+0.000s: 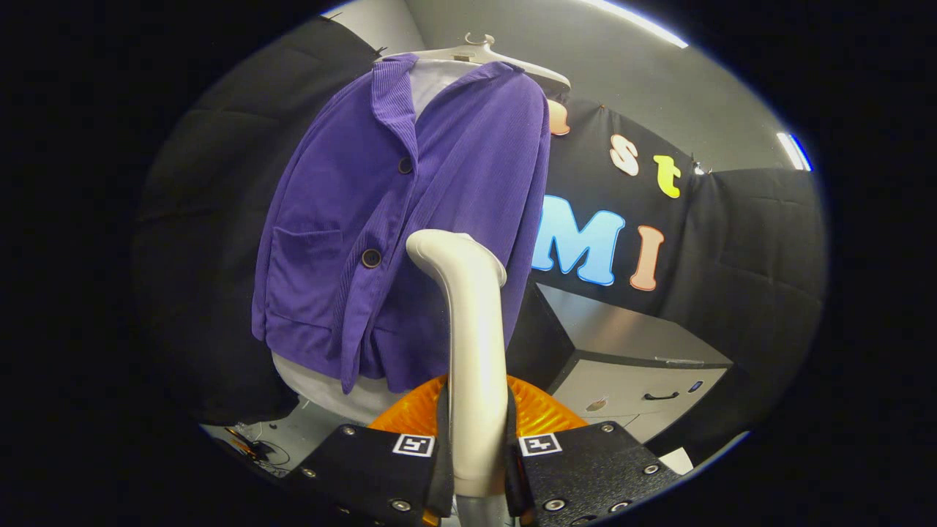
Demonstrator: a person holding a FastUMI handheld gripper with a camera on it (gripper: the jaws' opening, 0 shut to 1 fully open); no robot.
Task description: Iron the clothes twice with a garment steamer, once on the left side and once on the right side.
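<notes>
Clamped on the pale handle of the garment steamer at bottom centre, the tool, both fingers pressing its sides, with the steamer rising between them and its curved head touching or just short of the purple corduroy jacket. Hung from a white hanger at upper centre, the jacket, over a white garment, two dark buttons on its front. Behind the handle an orange ribbed thing; at lower right a grey cabinet.
</notes>
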